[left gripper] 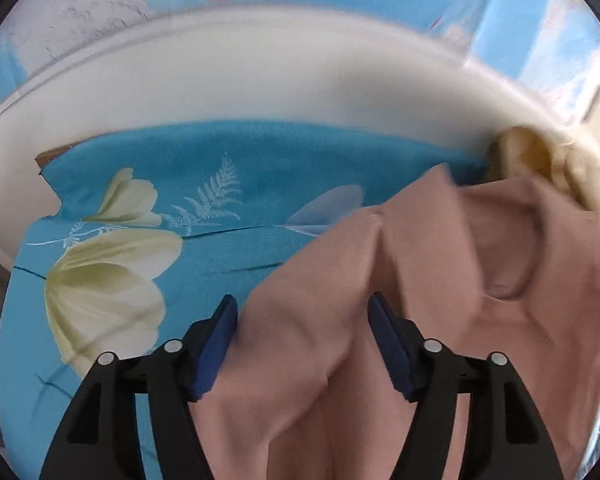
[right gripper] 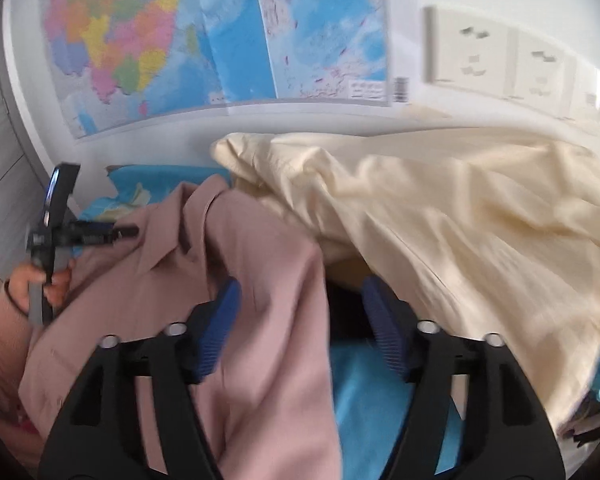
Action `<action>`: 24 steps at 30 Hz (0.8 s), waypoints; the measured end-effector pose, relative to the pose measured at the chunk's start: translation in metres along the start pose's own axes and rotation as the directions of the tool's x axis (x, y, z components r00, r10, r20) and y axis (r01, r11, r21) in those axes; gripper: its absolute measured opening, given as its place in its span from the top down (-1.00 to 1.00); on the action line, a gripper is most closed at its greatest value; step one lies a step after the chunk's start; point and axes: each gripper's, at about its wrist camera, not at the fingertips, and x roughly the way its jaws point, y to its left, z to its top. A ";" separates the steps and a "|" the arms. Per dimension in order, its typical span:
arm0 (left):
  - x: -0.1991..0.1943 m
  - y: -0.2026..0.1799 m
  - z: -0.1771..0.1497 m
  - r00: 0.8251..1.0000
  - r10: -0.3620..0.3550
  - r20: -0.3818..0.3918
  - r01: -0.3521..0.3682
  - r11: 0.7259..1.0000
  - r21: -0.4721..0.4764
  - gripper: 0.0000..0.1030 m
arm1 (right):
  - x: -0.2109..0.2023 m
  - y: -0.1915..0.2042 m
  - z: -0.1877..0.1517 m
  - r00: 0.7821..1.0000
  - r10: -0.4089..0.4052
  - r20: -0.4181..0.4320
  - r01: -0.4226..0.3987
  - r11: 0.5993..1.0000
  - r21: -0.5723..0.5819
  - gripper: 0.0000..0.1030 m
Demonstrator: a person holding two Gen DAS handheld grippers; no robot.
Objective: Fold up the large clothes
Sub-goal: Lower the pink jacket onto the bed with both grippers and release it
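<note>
Pink shirt [left gripper: 420, 300] lies rumpled on the blue floral sheet [left gripper: 228, 184], just beside the cream garment [right gripper: 440, 216] — both left gripper [left gripper: 302, 344] and right gripper [right gripper: 300, 332] stand with fingers wide apart, straddling its folds without pinching, apparently released to take a fresh hold.

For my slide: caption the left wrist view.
Open left claw over a pink shirt on a blue floral sheet.

Dusty-pink shirt [left gripper: 440, 280], turquoise cloth [left gripper: 260, 168] with cream flowers, cream garment [right gripper: 440, 200]
</note>
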 end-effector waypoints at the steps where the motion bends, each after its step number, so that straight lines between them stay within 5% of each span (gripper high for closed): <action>1: -0.013 -0.001 -0.004 1.000 -0.015 0.024 0.014 1.000 0.018 -0.37 | -0.016 -0.001 -0.013 1.000 0.017 0.005 -0.017 1.000 0.002 -0.62; 5: -0.060 -0.012 -0.030 0.992 -0.070 0.103 0.060 0.993 0.104 -0.45 | -0.060 0.002 -0.082 0.995 0.097 -0.037 -0.096 0.995 0.022 -0.90; 10: -0.092 -0.030 -0.064 0.982 -0.112 0.151 0.081 0.977 0.199 -0.52 | -0.053 0.020 -0.177 0.961 0.168 -0.221 -0.152 0.984 0.089 -0.89; 12: -0.100 -0.034 -0.074 0.980 -0.101 0.169 0.064 0.975 0.211 -0.52 | -0.046 0.022 -0.195 0.953 0.186 -0.238 -0.162 0.980 0.118 -0.20; 13: -0.101 -0.034 -0.077 0.980 -0.098 0.172 0.062 0.976 0.208 -0.52 | -0.045 0.019 -0.200 0.944 0.233 -0.234 -0.200 0.967 0.157 0.74; 14: -0.105 -0.032 -0.082 0.979 -0.101 0.174 0.066 0.978 0.196 -0.52 | -0.044 0.015 -0.200 0.938 0.263 -0.227 -0.222 0.956 0.191 0.93; 20: -0.131 -0.001 -0.103 0.972 -0.064 0.227 0.033 0.989 0.142 -0.52 | -0.109 -0.039 -0.150 0.992 0.127 0.027 -0.129 0.958 0.255 0.94; 24: -0.144 0.036 -0.119 0.974 -0.019 0.226 0.005 0.998 0.061 -0.52 | -0.090 -0.088 -0.137 0.999 -0.038 -0.016 0.041 0.947 0.319 0.81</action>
